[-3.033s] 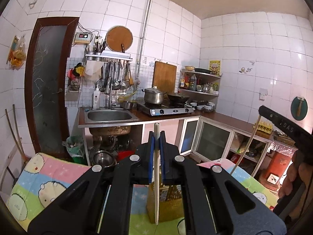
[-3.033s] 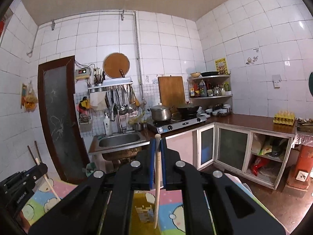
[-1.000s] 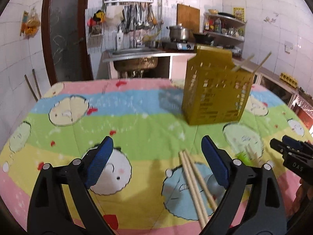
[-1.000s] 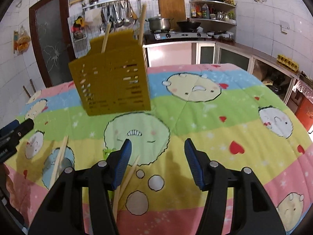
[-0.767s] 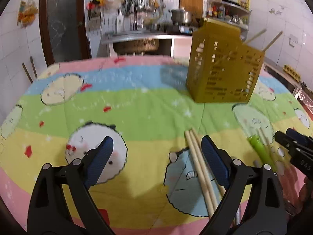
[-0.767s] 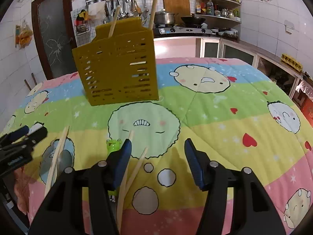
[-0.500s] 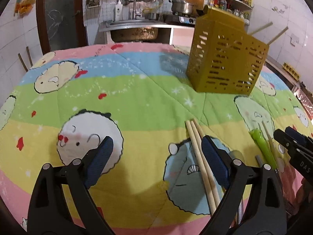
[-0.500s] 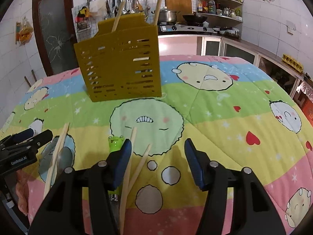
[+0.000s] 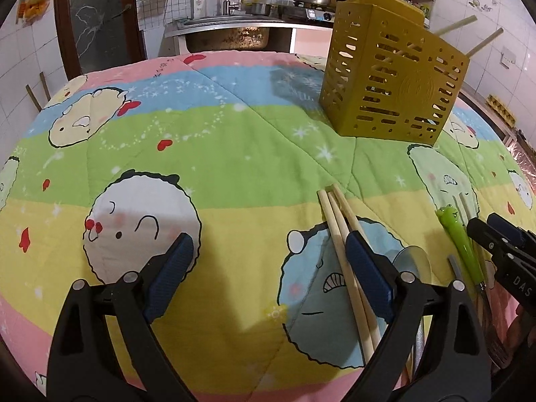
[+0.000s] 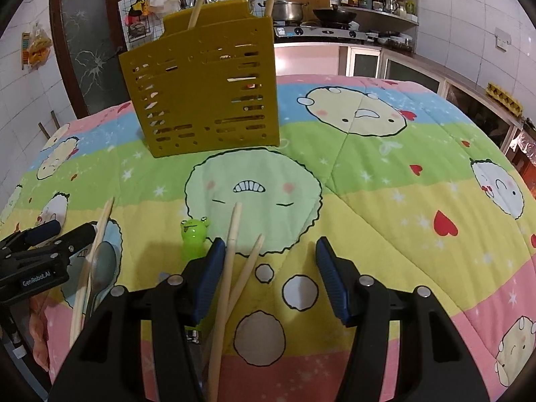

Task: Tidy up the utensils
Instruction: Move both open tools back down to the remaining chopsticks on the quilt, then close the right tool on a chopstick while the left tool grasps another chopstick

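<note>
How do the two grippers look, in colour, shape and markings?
Both are alike: the left gripper and the right gripper have black angular plastic arms with silver rivets at the joints, and dark blue pads on the inner sides of the fingers. White lettering is printed on their sides. No cables or sleeves are visible.

Mustard-yellow slotted utensil holder (image 10: 204, 87), pale wooden chopsticks (image 9: 341, 234), bright green frog-topped handle (image 10: 194, 236), quilted cloth (image 9: 234, 154) showing pink, blue, green and yellow bands with cartoon faces, red hearts, white stars, blue-padded black gripper fingers (image 10: 209, 274)
</note>
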